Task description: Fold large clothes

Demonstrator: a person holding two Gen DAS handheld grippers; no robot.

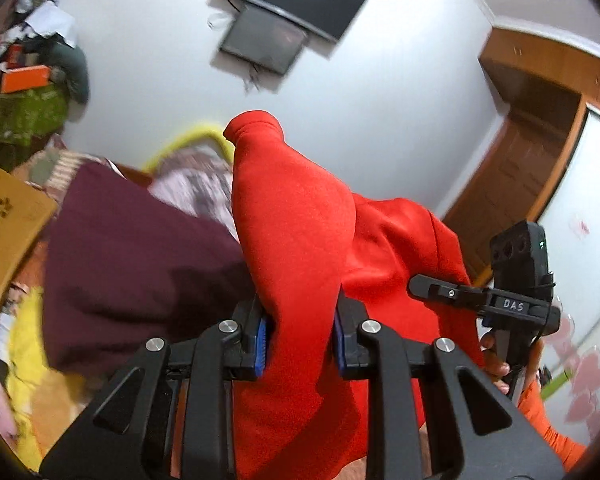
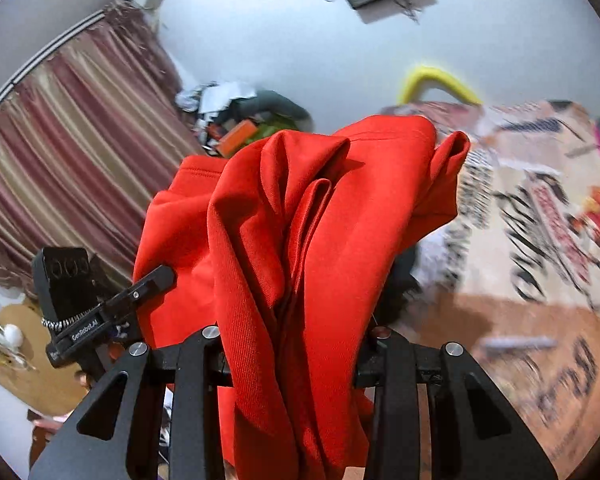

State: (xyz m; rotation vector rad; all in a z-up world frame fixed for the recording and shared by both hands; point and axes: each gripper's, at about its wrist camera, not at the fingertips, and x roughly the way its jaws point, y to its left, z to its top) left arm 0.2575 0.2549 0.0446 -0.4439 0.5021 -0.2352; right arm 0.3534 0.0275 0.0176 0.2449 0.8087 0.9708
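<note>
A large red garment point(image 1: 300, 240) hangs bunched between both grippers, lifted off the bed. My left gripper point(image 1: 300, 340) is shut on a thick fold of it, blue pads point(image 1: 260, 344) pressing the cloth from both sides. My right gripper point(image 2: 292, 356) is shut on another bunch of the same red garment point(image 2: 308, 220), which hides its pads. In the left wrist view the right gripper point(image 1: 512, 300) shows at the right edge with a hand under it. In the right wrist view the left gripper point(image 2: 100, 316) shows at the lower left. A free corner of the cloth sticks up above each gripper.
A maroon cloth point(image 1: 132, 256) lies on the bed at left, with yellow fabric point(image 1: 28, 360) below it. A printed bedspread point(image 2: 532, 240) covers the bed at right. A striped curtain point(image 2: 68, 152), a cluttered pile point(image 2: 236, 120), wall screens point(image 1: 284, 20) and a wooden wardrobe point(image 1: 532, 128) surround the bed.
</note>
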